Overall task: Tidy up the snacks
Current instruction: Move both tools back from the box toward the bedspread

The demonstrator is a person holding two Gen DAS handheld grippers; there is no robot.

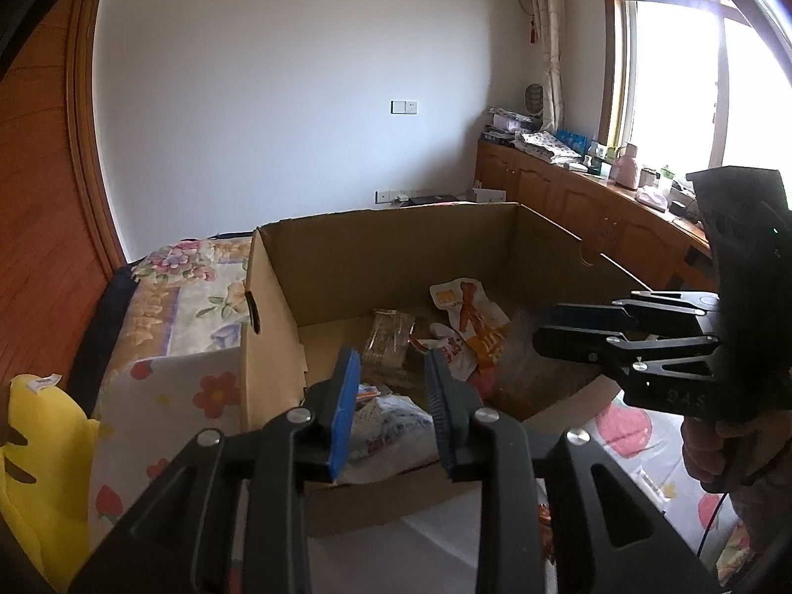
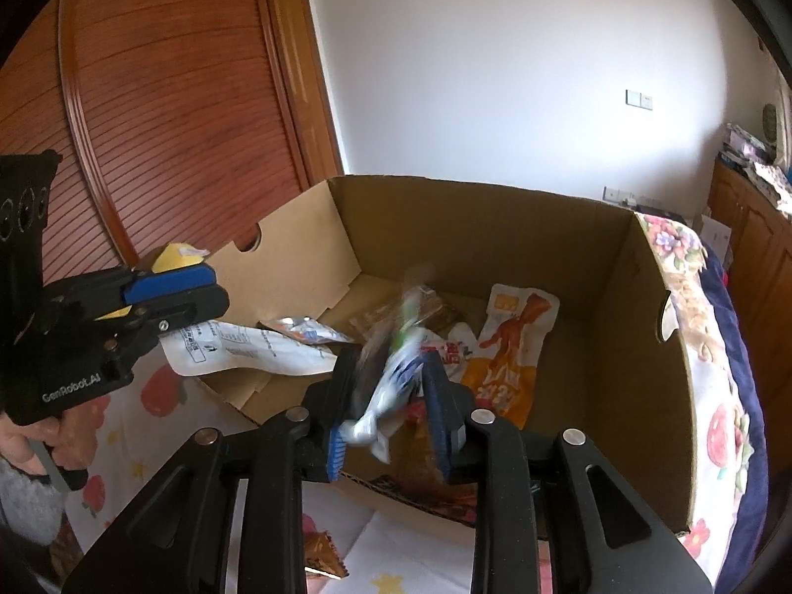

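The right gripper (image 2: 388,406) hung over the cardboard box's (image 2: 495,237) near edge with a blurred snack packet (image 2: 391,391) between its parted fingers, seemingly mid-drop. The left gripper (image 1: 391,401) stood open and empty. Next: fetch another snack.

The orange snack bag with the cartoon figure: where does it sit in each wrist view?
Left wrist: the orange bag lies on the box floor toward the far right, just above and right of the left gripper.
Right wrist: the orange bag lies right of centre on the box floor, right of the right gripper.
Shared landmark: the cardboard box.
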